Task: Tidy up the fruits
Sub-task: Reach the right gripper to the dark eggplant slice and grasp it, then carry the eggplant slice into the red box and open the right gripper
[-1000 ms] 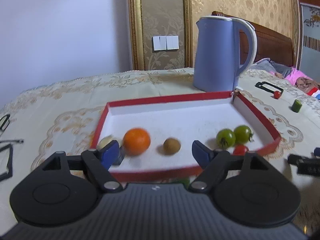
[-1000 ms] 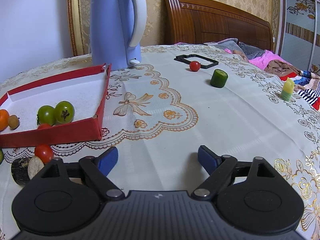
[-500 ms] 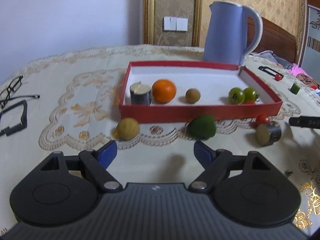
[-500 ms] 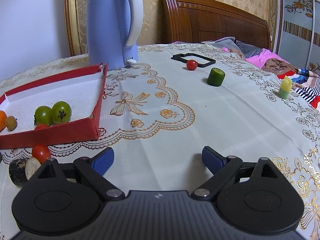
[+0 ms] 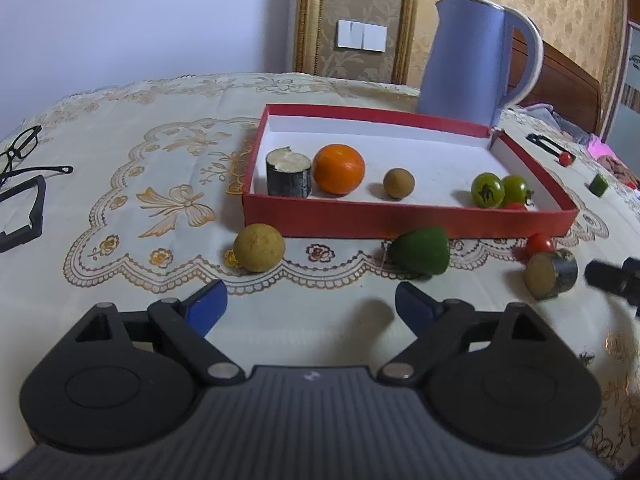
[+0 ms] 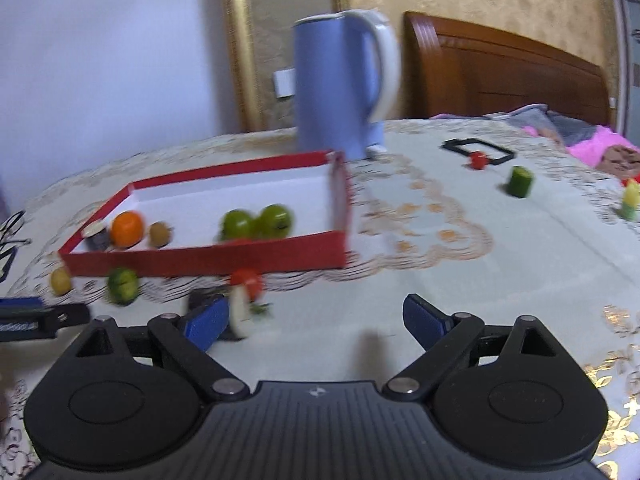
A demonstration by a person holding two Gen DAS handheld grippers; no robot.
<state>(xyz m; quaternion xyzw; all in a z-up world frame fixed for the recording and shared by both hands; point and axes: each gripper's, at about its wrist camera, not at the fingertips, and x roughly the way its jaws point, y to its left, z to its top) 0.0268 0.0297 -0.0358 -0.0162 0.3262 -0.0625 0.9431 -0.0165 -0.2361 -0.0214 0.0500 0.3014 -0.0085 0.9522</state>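
A red tray (image 5: 400, 222) holds a dark cut cylinder (image 5: 289, 174), an orange (image 5: 338, 169), a small brown fruit (image 5: 398, 183), two green tomatoes (image 5: 487, 190) and a red one. In front of it on the cloth lie a yellow round fruit (image 5: 259, 247), a green fruit (image 5: 420, 252), a red tomato (image 5: 539, 244) and a dark cylinder piece (image 5: 551, 274). My left gripper (image 5: 311, 307) is open and empty, just short of these. My right gripper (image 6: 316, 320) is open; its left finger is beside the cylinder piece (image 6: 239, 314) and the red tomato (image 6: 247, 280). The tray shows in the right wrist view (image 6: 208, 258).
A blue kettle (image 5: 476, 60) stands behind the tray. Glasses (image 5: 24, 152) and a black frame (image 5: 24, 216) lie at the left. At the far right lie another black frame with a red tomato (image 6: 478, 160), a green cylinder (image 6: 520, 182) and a yellow-green piece (image 6: 630, 202).
My left gripper has drawn back from the tray, leaving the dark cylinder inside it. My right gripper has swung left toward the cylinder piece and red tomato in front of the tray.
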